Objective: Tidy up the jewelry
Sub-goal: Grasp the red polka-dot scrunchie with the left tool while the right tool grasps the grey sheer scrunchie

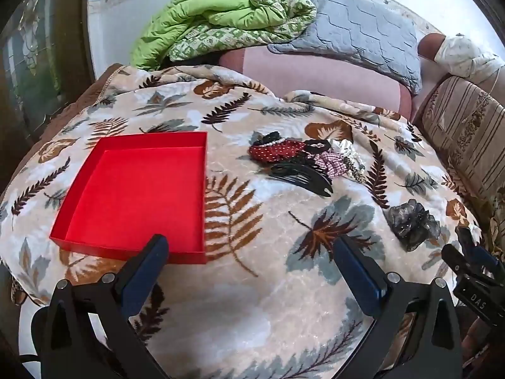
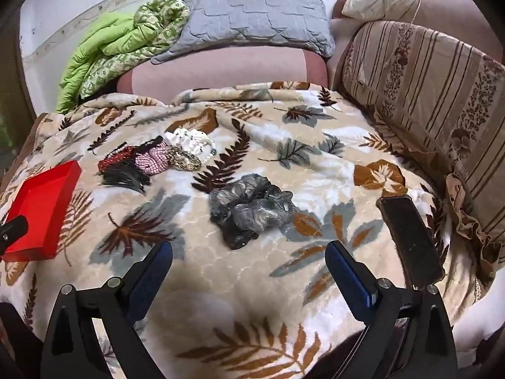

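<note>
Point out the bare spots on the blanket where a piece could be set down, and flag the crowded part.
Free: the strip of blanket between the red box and the grey scrunchie; the near stretch ahead of both open tongs; the patch between the scrunchie and the black phone. The box itself is empty. Crowded: the heap of hair accessories beyond the box's far right corner.
</note>
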`<control>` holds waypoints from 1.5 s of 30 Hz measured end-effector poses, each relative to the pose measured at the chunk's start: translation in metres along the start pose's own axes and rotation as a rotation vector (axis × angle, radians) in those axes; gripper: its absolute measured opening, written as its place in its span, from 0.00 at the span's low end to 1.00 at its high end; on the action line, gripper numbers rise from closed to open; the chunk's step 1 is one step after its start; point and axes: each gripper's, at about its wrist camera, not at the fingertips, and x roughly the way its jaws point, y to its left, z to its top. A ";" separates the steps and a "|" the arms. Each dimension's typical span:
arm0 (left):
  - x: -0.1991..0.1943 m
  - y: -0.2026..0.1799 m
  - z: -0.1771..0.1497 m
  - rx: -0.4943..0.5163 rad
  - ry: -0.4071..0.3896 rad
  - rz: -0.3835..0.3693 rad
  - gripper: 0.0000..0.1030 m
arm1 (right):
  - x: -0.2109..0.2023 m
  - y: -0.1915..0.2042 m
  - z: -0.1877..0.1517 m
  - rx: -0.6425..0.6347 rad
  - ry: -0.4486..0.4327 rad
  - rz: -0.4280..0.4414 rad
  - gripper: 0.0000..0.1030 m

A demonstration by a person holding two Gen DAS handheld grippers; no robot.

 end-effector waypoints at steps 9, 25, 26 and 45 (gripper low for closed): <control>0.003 0.014 0.004 0.031 -0.006 0.010 1.00 | -0.004 0.001 -0.002 0.001 -0.005 -0.004 0.96; 0.114 -0.005 0.083 0.093 0.128 -0.080 0.75 | 0.056 -0.035 0.020 0.080 0.056 0.020 0.87; 0.130 -0.007 0.088 0.091 0.156 -0.091 0.75 | 0.059 -0.036 0.021 0.079 0.057 0.021 0.87; 0.254 -0.014 0.113 0.001 0.365 -0.115 0.11 | 0.116 -0.037 0.033 0.075 0.120 0.070 0.70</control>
